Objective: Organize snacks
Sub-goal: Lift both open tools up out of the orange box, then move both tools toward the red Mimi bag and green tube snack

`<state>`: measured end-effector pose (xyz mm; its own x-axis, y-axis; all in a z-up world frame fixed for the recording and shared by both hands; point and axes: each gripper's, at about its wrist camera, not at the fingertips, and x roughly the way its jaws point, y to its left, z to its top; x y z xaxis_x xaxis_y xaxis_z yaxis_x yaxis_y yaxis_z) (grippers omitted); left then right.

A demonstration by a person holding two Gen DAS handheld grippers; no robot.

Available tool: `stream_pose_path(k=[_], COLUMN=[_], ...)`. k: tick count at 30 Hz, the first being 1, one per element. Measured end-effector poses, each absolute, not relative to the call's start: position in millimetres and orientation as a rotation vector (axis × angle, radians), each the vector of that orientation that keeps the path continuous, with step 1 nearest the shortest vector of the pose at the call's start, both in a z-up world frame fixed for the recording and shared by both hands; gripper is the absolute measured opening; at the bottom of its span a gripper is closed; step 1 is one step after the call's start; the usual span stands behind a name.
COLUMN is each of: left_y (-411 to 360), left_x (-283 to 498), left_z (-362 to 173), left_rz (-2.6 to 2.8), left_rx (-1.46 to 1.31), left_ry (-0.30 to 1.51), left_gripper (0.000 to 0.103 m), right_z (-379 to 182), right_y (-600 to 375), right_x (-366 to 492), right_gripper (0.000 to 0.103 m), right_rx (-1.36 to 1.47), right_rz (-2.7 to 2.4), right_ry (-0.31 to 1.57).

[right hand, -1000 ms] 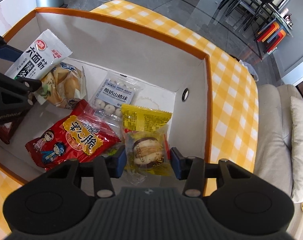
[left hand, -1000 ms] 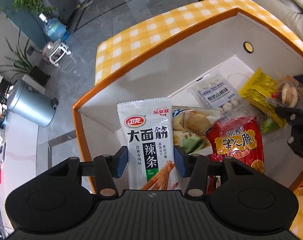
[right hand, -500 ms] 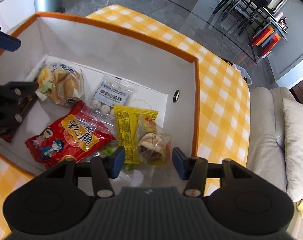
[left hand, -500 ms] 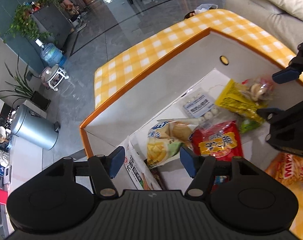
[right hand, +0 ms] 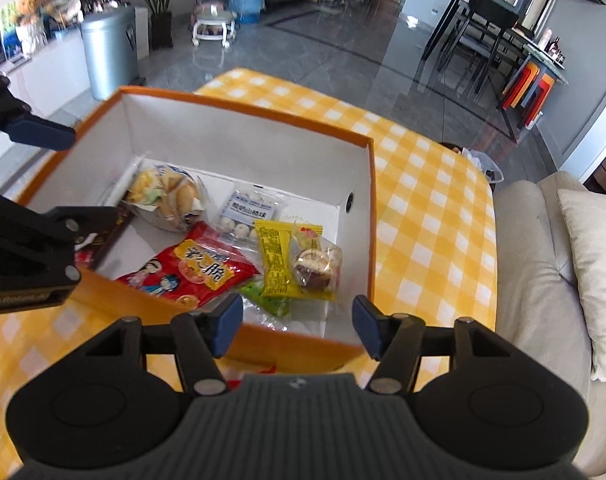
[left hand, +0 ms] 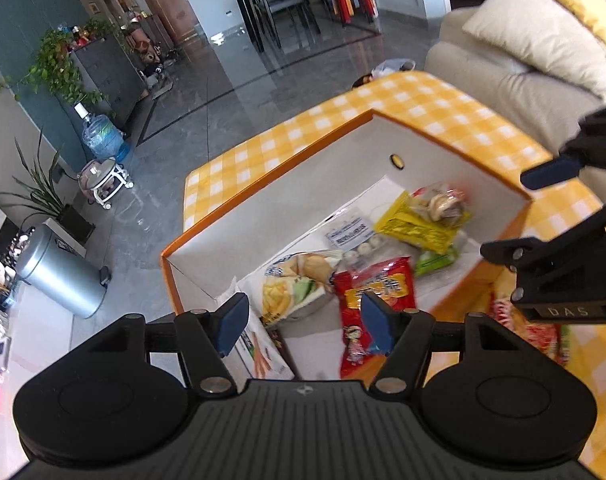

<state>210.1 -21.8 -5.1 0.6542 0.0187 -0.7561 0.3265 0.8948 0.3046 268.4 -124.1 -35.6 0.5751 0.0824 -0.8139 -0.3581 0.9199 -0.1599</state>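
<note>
Most snacks already lie in the orange-rimmed box [right hand: 363, 216]; both the left hand-held gripper [left hand: 303, 320] and right hand-held gripper [right hand: 297, 326] hover wide, empty. One red packet [left hand: 535, 332] remains outside on the bench [right hand: 423, 200].

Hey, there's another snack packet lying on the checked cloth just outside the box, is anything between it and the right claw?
Nothing visible blocks it. The right claw hangs open over the box's near wall, and the red-orange packet lies on the checked cloth outside that wall, seen best in the left wrist view. Only a sliver shows by the right claw.
</note>
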Motion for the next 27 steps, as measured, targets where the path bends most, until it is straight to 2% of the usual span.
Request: stream_pose_path(k=[14, 27], left_y=[-20.1, -22.4], left_x=[135.4, 80.8], left_z=[-1.0, -49.5], left_rz=[-0.196, -0.194], left_rx=[0.239, 0.066], left_ry=[0.754, 0.859], left_gripper=[0.076, 0.077], right_z=[-21.2, -55.3], right_y=[-157.4, -176.0], right_x=[163.6, 91.1], right_gripper=[0.061, 0.061], right_rx=[-0.176, -0.089], right_rz=[0.219, 0.075], right_ry=[0.768, 0.796])
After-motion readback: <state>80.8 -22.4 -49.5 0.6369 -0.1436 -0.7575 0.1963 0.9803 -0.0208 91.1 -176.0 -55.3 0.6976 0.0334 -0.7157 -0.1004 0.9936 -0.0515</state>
